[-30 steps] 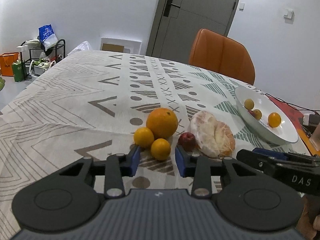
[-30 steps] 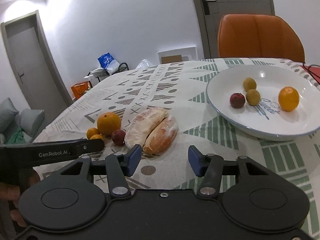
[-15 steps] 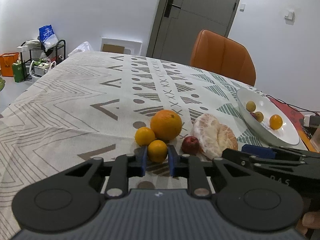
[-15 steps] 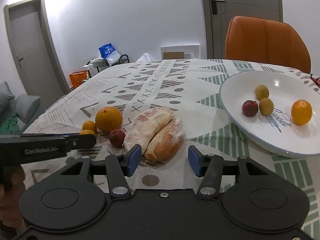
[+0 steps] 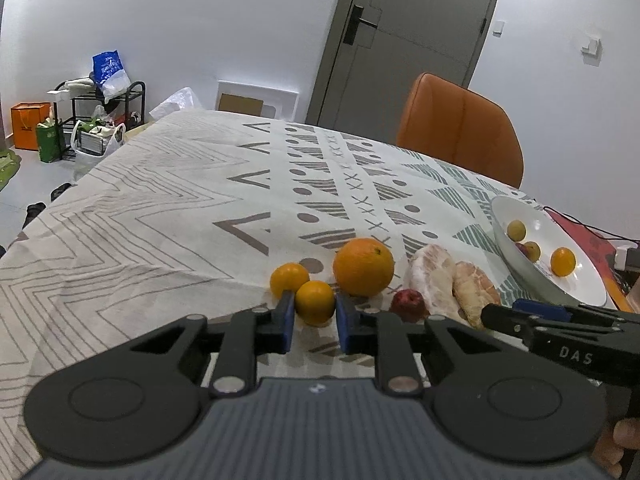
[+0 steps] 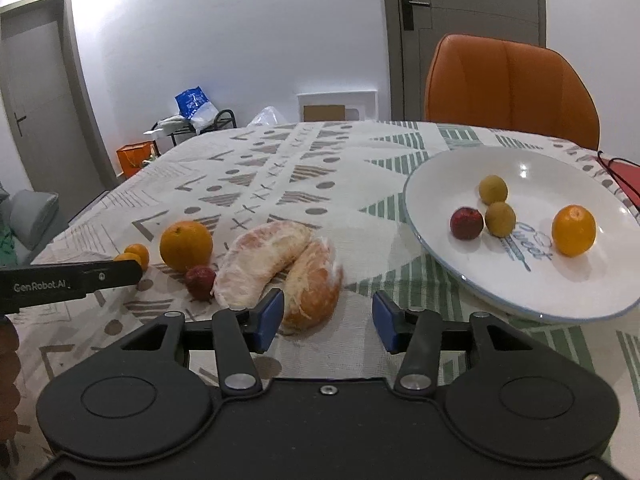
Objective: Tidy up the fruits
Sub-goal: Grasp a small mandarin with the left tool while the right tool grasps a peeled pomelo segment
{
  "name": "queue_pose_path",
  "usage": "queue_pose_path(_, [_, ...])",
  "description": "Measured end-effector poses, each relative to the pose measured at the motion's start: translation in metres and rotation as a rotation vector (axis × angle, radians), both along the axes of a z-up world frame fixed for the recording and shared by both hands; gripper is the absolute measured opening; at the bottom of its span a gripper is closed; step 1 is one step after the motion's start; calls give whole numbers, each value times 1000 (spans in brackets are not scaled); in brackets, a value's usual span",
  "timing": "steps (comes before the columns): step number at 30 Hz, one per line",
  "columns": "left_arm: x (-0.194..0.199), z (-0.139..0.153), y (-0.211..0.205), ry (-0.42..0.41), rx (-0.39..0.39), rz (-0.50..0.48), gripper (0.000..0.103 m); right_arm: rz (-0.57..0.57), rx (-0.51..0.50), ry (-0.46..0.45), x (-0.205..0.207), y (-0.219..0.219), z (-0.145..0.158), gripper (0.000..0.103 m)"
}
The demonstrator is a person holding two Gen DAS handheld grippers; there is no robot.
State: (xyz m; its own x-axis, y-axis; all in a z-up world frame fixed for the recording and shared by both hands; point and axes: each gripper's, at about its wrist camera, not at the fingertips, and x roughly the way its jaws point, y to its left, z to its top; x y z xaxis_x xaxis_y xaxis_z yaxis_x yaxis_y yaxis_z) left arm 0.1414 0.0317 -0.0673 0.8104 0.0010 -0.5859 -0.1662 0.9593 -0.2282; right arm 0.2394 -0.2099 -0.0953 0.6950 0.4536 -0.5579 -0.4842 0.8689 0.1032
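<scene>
A: Fruit count first: how much already sits in the white bowl (image 6: 440, 264)?

B: Four pieces, judging by the right wrist view: a small orange (image 6: 573, 230) toward the bowl's three o'clock side, a dark red fruit (image 6: 466, 222) at about nine o'clock, and two yellow-green ones (image 6: 500, 219) touching each other near the middle.

A: And what is left on the table (image 5: 160, 208)?

B: A cluster lying at nine o'clock from the bowl: a large orange (image 5: 363, 267), two small tangerines, a small red fruit (image 5: 408, 305), and two peeled pomelo segments (image 6: 276, 264) lying against each other. So roughly half the job looks done, as a judgement.

A: What does the left tool (image 5: 315, 320) have?

B: Its blue pads are closed against both sides of the nearer tangerine (image 5: 315, 302), which looks gripped but still low over the cloth; whether it rests on the cloth cannot be told. The other tangerine (image 5: 289, 278) sits just beside it at ten o'clock, the large orange at two o'clock.

A: And the right tool (image 6: 328, 322)?

B: Spread wide and holding nothing. It hovers near the pomelo segments, its left pad just beside the nearer one, the bowl off at two o'clock.
</scene>
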Motion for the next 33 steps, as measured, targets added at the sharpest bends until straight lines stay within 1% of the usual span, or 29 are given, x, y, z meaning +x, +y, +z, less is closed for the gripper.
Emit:
queue_pose_path(8, [0,2,10,-6,6,15,20,24,-35,-2,8,20,0,48])
queue_pose_path(12, [0,1,15,0,6,24,20,11,-60,-1,13,28,-3,48])
queue_pose_path(20, [3,-2,19,7,-6,22,20,4,-98,-26,19,37,-6,48])
queue_pose_path(22, [4,-3,20,7,-7,23,20,5,-102,-29,18,38,-6,46])
queue_pose_path(24, [4,-3,19,7,-7,24,20,12,-110,-35,17,39,-6,36])
queue_pose_path(28, [2,-2,19,2,-4,22,20,27,-104,-43,17,35,-5,33])
queue_pose_path(33, [0,-3,15,2,-5,26,20,18,-64,-50,11,19,2,33])
